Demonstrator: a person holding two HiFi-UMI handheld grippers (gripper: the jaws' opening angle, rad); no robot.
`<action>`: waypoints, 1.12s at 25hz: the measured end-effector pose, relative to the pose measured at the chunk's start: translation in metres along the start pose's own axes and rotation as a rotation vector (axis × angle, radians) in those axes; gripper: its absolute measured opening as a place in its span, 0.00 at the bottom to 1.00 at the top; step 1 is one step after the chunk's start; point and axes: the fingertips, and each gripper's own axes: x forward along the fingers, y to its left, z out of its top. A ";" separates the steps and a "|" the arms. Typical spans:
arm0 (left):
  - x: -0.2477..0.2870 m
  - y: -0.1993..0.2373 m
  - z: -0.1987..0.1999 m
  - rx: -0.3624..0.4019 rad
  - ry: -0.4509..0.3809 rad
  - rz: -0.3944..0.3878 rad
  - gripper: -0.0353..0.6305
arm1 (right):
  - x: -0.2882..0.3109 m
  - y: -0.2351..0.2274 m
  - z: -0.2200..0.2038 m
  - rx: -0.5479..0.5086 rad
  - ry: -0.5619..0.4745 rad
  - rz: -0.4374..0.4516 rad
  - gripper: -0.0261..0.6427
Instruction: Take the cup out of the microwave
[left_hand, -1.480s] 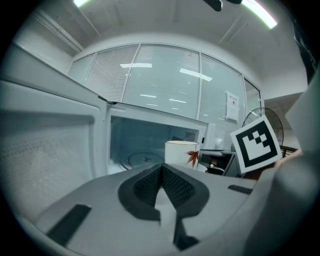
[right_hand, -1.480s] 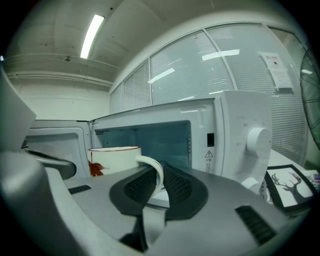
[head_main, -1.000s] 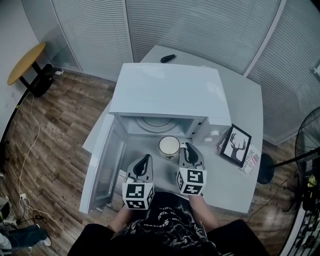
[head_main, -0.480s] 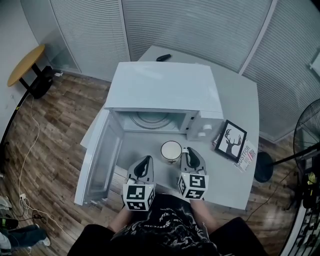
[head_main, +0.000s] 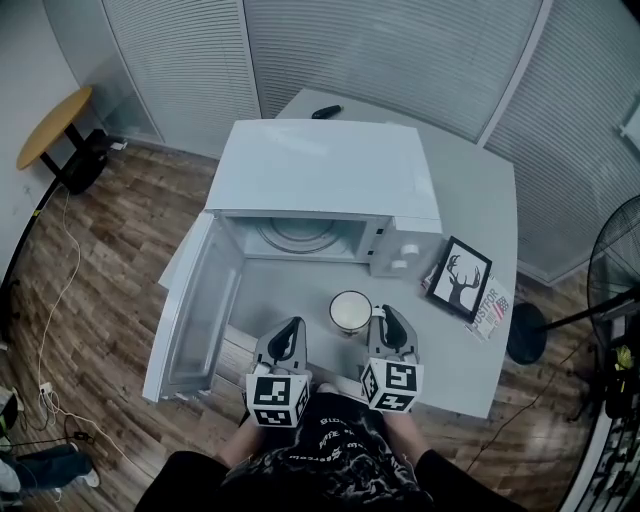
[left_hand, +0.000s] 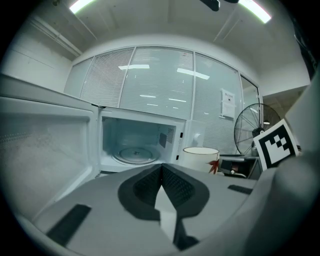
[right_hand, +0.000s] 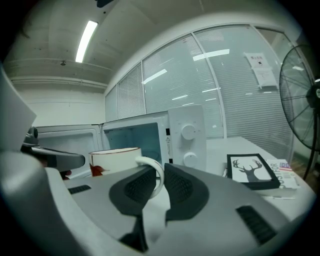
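White mug (head_main: 350, 311) outside microwave (head_main: 320, 180), in front of open cavity, just ahead-left of right gripper (head_main: 389, 316). Handle (right_hand: 156, 175) points back between its jaws, narrow, clamped on it. Left gripper (head_main: 291, 328) closed, empty, left of mug, apart. Set-down likely falls to right.

Two grippers are showing: a left gripper (head_main: 291, 328) and a right gripper (head_main: 390, 318). One cup (head_main: 350, 311) is sitting with its handle between the right gripper's fingers (right_hand: 182, 189). One microwave (head_main: 320, 180) is standing beyond the fingertips, carrying two knobs (head_main: 408, 252). One framed picture (head_main: 460, 280), one magazine (head_main: 492, 315) and one fan (head_main: 615, 270) are showing to the right of the fingers. One remote (head_main: 326, 112) is lying far beyond them.
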 end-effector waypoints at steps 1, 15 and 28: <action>-0.001 0.000 -0.001 0.000 0.002 0.002 0.06 | -0.002 0.000 0.000 -0.001 -0.001 0.000 0.11; -0.019 -0.006 -0.005 -0.009 -0.015 0.033 0.06 | -0.033 0.005 -0.005 -0.024 -0.008 0.033 0.11; -0.028 -0.010 -0.009 -0.001 -0.036 0.053 0.06 | -0.048 0.008 -0.009 -0.033 -0.007 0.058 0.11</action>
